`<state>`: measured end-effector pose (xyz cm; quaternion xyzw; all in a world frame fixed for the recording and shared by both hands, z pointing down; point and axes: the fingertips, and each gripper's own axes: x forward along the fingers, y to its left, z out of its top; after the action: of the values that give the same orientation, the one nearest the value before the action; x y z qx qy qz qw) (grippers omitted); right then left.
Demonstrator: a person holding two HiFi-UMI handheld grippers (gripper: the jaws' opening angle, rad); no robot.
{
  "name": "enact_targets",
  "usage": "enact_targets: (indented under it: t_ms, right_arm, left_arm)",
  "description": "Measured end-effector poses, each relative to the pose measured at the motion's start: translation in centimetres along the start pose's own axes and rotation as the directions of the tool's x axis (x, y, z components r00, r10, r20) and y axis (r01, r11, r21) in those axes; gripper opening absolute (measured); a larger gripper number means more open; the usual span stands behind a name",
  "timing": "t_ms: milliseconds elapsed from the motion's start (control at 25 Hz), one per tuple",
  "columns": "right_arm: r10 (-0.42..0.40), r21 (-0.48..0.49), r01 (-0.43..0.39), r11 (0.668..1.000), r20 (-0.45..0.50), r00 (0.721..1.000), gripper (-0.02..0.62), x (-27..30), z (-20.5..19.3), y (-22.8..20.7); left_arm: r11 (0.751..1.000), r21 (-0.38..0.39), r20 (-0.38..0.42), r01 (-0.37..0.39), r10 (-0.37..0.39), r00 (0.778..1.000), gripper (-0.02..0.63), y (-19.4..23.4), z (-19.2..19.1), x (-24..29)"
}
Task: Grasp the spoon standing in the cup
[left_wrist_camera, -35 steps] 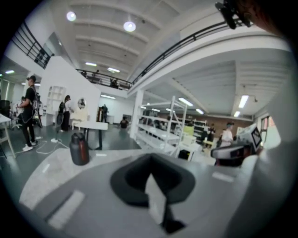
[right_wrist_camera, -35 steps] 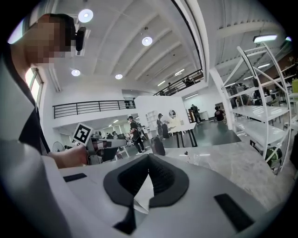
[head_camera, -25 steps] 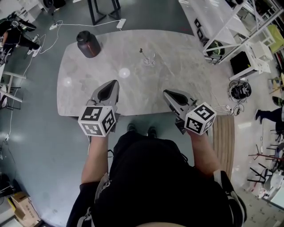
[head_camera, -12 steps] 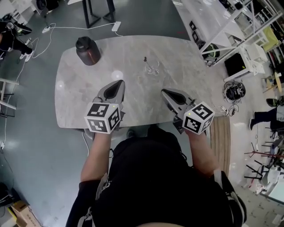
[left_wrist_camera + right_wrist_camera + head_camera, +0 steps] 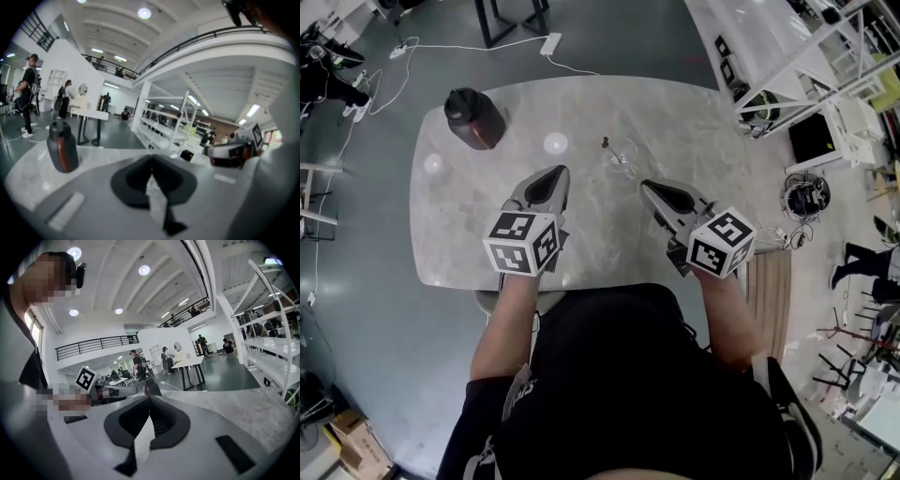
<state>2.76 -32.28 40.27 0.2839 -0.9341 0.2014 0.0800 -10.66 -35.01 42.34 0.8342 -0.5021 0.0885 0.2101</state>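
Head view, items as I read them from my station.

Spoon (image 5: 607, 144): a thin stem with a small dark end uppermost. It stands in the cup and rises just above the rim. It is too small here for me to tell its material or its bowl.

Cup (image 5: 622, 156): clear glass, faint against the stone, its outline showing mostly as pale glints. It sits on the far half of the table, roughly midway across. It is ahead of the two grippers, between their lines, and touches neither.

Table (image 5: 731, 150): rounded grey marbled top with a few bright reflections.

Bottle (image 5: 473, 118): dark, round and capped, at the far left corner, well apart from the cup. The left gripper view shows a red band down its side.

Left gripper (image 5: 554, 174): held over the near half of the table, pointing away from me. In the left gripper view I see its jaws pressed together with nothing between them.

Right gripper (image 5: 648, 187): over the near right half, angled inward toward the cup, its tip near the cup but clear of it. In the right gripper view its jaws meet, empty.
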Motion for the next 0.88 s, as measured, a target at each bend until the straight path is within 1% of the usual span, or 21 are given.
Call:
enact_targets:
  t_ms: [160,320,480,680,880]
  right_arm:
    - [0.003,0.044,-0.002,0.999,-0.020,1.000,-0.005,1.1,-0.6,-3.3]
    - [0.017,0.085,-0.013,0.996,-0.048,0.999,-0.005,2.3,-1.9,-5.2]
    - [0.025,0.103,-0.018,0.995,-0.066,0.997,-0.005,3.4,-2.8,-6.6]
    - [0.026,0.121,-0.017,0.993,-0.074,0.997,-0.005,4.0,-3.2,-8.5]
    - [0.038,0.129,-0.027,0.991,-0.085,0.996,-0.005,4.5,-3.4,-9.3]
  left_arm:
    - [0.999,-0.041,-0.050,0.003,-0.005,0.999,0.014,0.4,-0.8,3.6]
    - [0.999,-0.046,-0.103,0.007,-0.011,0.995,0.023,0.9,-1.7,6.8]
    - [0.999,-0.050,-0.145,0.021,-0.028,0.989,0.066,1.2,-2.6,9.7]
    - [0.998,-0.051,-0.186,0.039,-0.048,0.981,0.097,1.0,-3.7,12.8]
    - [0.997,-0.059,-0.236,0.042,-0.055,0.970,0.149,1.2,-6.0,15.6]
